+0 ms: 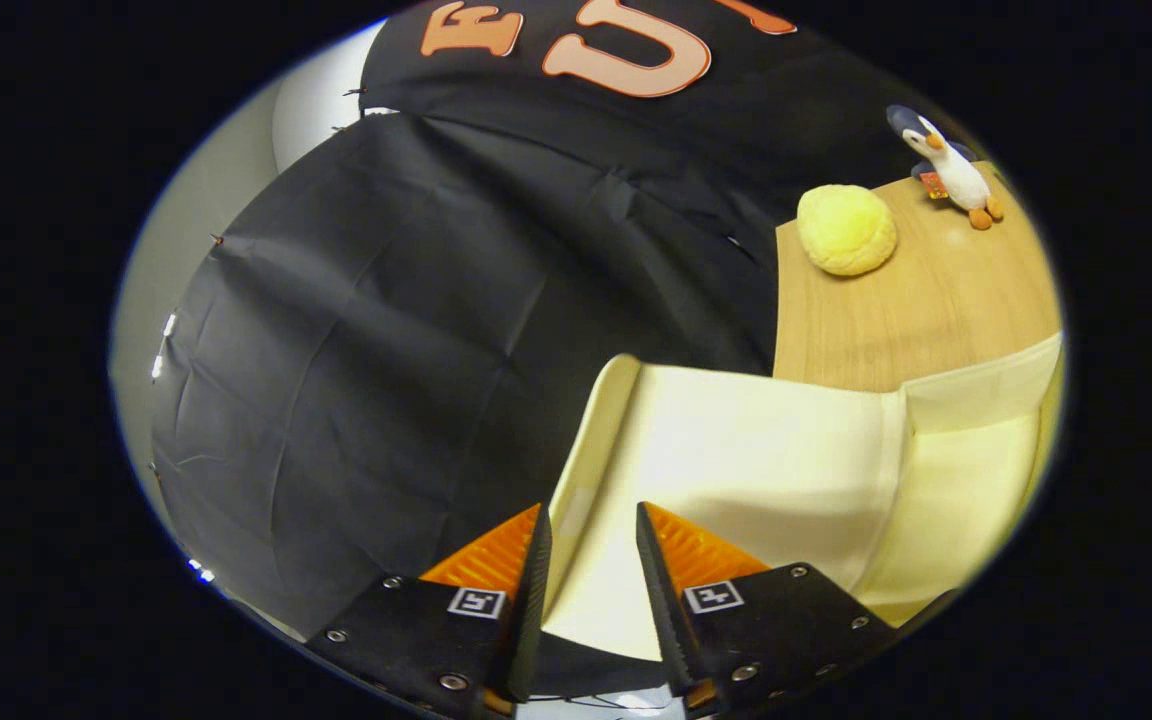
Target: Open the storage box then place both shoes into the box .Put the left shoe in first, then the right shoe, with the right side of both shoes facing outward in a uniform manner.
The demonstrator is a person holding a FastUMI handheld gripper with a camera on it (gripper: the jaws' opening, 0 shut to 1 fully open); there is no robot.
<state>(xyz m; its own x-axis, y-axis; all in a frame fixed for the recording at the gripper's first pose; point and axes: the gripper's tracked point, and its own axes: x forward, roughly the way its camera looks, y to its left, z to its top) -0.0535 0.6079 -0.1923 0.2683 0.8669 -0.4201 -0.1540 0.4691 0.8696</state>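
Tool (591,570): nearest thing in view, both fingers reach fwd w/ a gap between them; set astride the edge of the box lid, one finger each side of it. Whether they pinch the lid or sit slack around it – can't tell.
Fingers (534,590): ridged inner faces turned toward each other; square marker tags on the blocks behind them.
Box lid (736,470): cream, flat panel w/ a raised rim along the side nearest the fingers; rim runs up from between the fingers and away, tilted. Panel spreads off to the right of the tool.
Box (976,470): same cream colour, joins the lid at a crease to the right; side wall shows just past the crease, top edge against the surface behind. Inside not visible from here.
Surface (896,320): light wood grain, beyond the box, right of the dark cloth.
Yellow ball (847,230): round, soft-looking, bumpy skin; sits on the surface near its back-left corner, well apart from the box.
Toy penguin (946,165): small plush, white belly, dark head, orange beak + feet; stands on the surface behind the ball, a bit to its right, not touching it.
Cloth (456,330): black, creased, hangs behind and left of the lid; farthest thing back.
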